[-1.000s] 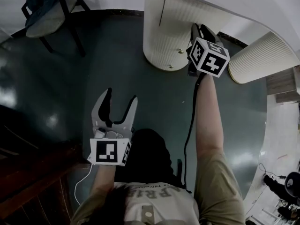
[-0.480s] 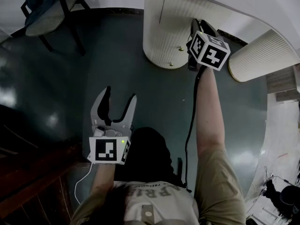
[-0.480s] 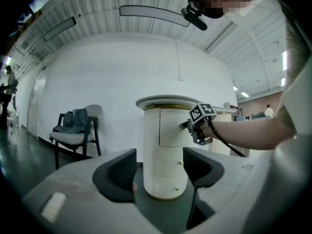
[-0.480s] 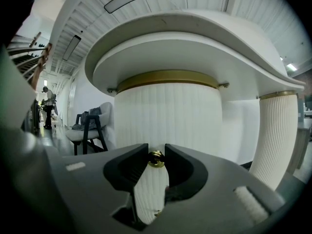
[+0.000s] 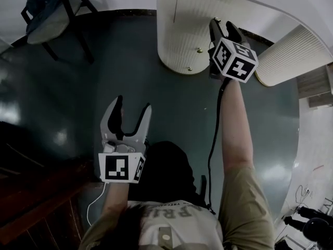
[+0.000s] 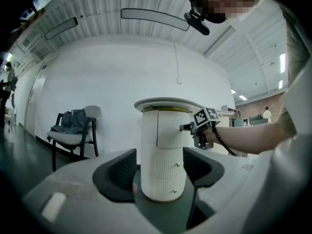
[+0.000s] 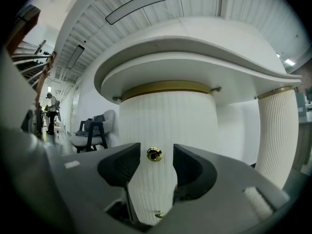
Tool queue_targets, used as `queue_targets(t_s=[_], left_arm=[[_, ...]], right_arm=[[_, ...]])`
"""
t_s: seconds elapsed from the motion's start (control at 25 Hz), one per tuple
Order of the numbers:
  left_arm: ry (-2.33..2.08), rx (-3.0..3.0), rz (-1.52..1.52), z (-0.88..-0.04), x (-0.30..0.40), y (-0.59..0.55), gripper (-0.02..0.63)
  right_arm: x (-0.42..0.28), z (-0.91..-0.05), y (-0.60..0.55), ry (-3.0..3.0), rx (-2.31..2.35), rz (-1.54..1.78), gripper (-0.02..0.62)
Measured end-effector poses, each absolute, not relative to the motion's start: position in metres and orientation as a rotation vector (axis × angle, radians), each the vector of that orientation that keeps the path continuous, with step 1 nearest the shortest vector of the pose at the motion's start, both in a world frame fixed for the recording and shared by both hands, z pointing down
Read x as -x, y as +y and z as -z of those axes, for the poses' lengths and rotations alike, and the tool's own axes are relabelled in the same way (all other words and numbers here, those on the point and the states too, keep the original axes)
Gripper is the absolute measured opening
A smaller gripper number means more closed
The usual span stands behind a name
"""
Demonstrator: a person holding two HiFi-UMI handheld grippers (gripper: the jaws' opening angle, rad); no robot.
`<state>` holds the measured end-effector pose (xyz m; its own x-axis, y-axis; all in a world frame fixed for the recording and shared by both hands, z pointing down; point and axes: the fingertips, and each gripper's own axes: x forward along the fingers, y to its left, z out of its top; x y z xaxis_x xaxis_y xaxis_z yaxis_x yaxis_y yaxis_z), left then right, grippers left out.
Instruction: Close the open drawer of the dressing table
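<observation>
table top [image 7: 195, 48]: lies across two pedestals
left pedestal [image 5: 182, 35]: under the table top's left end; drawer knob [image 7: 154, 154] on its front, lower knob [image 7: 158, 214] beneath that
right pedestal [image 5: 291, 56]: right of the left pedestal, apart from it
right gripper [image 5: 222, 26]: before the left pedestal, jaws opening, drawer knob between them, untouched
left gripper [image 5: 133, 105]: to the left, well back from the left pedestal
chair [image 5: 49, 20]: far left, near the wall [image 6: 97, 82]
</observation>
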<state>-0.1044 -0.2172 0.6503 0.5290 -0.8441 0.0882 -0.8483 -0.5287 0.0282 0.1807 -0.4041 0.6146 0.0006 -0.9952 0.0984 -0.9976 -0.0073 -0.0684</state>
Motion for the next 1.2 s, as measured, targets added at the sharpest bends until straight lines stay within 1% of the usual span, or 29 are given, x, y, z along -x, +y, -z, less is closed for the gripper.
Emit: queue_targets(t_s=[0.24,0.36,0.52,0.72,1.2], left_arm=[[-1.468,-2.614,-0.122,-0.647,0.112,-0.219,0.313],[-1.451,-2.566,-0.140,-0.617,0.116,-0.217,0.313],[-1.426,-2.509,-0.135,-0.563,0.121,-0.219,0.313],[-1.432,-2.479,-0.098,-0.476,0.125,-0.222,0.313],[-1.355,-2.624,-0.112,-0.243,0.097,-0.197,0.313]], right_arm=[[-0.188,-0.613,-0.377,-2.153,-2.216,-0.183,0.216],[-0.193,-0.607,-0.354,-2.098,-2.219,-0.229,0.229],[-0.193,-0.584,-0.333,-2.081,-2.183,-0.346,0.229],[-0.183,-0.513,-0.303,-2.073,-2.153,-0.361,0.229],[-0.174,-0.300,-0.205,-2.076,-2.123,-0.345,0.229]])
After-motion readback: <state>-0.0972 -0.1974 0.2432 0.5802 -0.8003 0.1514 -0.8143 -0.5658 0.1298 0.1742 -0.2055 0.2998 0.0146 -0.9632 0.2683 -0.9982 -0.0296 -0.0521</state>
